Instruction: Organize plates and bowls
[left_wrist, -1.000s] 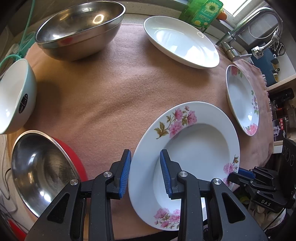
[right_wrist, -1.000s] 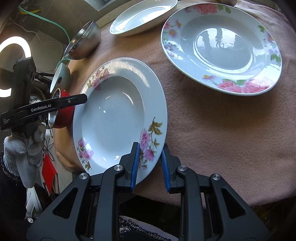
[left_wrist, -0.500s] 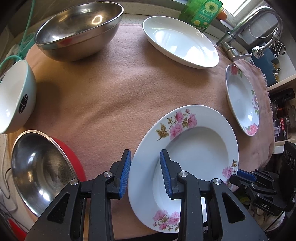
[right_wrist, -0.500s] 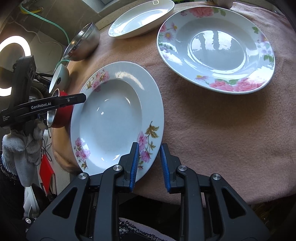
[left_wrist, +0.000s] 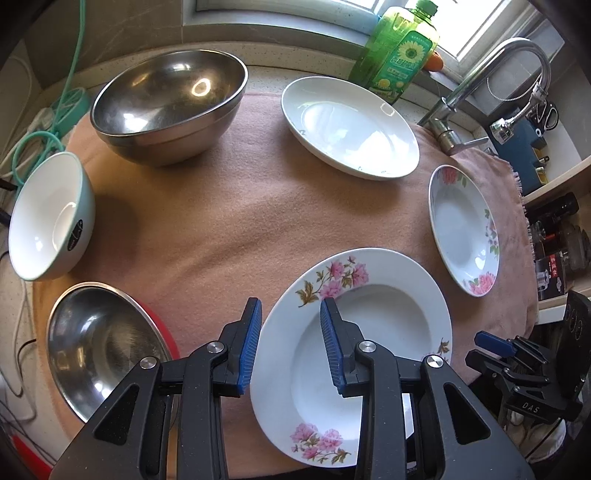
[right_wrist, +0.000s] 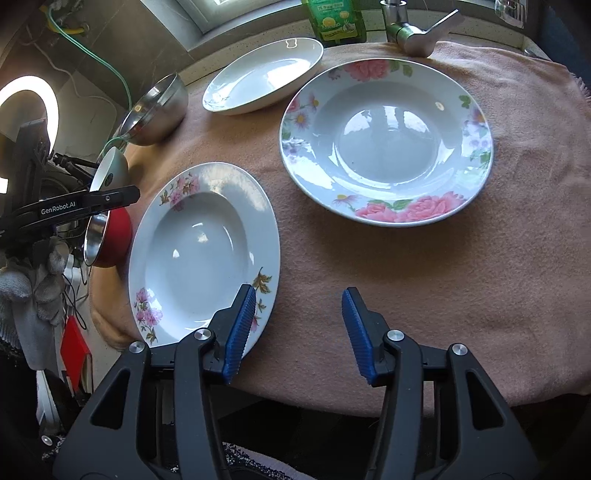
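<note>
**Plates and bowls: barely started, nothing stacked yet**

Kitchen counter (left_wrist: 258, 74) by the window, with a pink cloth (left_wrist: 229, 221) spread over it and all the dishes laid out on top. As far as we can tell, pretty much everything is left to do. Nothing is nested or stacked. We count three plates and three bowls, each sitting by itself.

Where we're at: the small flowered plate (left_wrist: 369, 332) lies flat at the near edge of the cloth, right way up. It's round, so there's no long axis to speak of; the deep well faces up and the rim with the big pink blossoms points toward the back of the counter. Our left gripper (left_wrist: 291, 343) straddles its left rim, one pad outside and one over the well, at a narrow opening. We can't tell whether the pads really pinch the rim. Our right gripper (right_wrist: 295, 332) is opening, with only bare cloth between its pads and the plate's rim just under its left pad.

The bigger rose plate (right_wrist: 388, 147) sits to the right, the plain white plate (left_wrist: 351, 125) behind it. The big steel bowl (left_wrist: 170, 107), the white bowl (left_wrist: 48, 218) and the red-sided steel bowl (left_wrist: 96, 347) are all down the left side.

Our guess is the plates get stacked first, then the bowls.
</note>
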